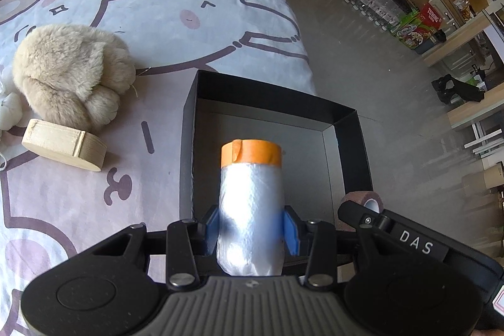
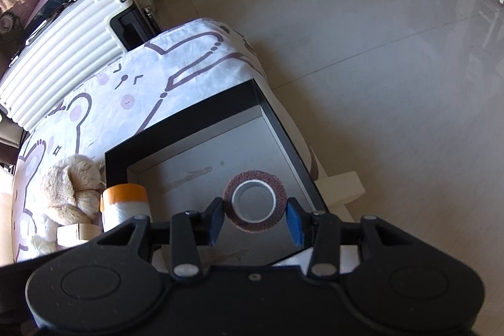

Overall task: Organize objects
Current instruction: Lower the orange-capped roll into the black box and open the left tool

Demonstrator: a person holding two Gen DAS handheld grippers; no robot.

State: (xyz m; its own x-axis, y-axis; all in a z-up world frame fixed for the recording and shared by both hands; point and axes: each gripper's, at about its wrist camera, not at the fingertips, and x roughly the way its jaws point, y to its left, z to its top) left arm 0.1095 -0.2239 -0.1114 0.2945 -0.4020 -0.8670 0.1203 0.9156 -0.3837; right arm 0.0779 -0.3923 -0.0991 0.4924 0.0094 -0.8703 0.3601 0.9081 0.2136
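Note:
My left gripper (image 1: pixel 251 229) is shut on a white plastic-film roll with an orange tape end (image 1: pixel 251 197), held over the open black box (image 1: pixel 349 128). The same roll (image 2: pixel 126 203) shows at the box's left wall in the right wrist view. My right gripper (image 2: pixel 255 221) is shut on a maroon tape roll with a white core (image 2: pixel 255 200), hanging above the grey floor of the box (image 2: pixel 186 128). The maroon roll (image 1: pixel 362 200) peeks in at the box's right wall in the left wrist view.
A beige plush toy (image 1: pixel 72 74) and a light wooden block (image 1: pixel 63 145) lie on the cartoon-print sheet (image 1: pixel 176 8) left of the box. A white ribbed suitcase (image 2: pixel 63 52) stands behind the bed. Tiled floor (image 2: pixel 393 68) lies to the right.

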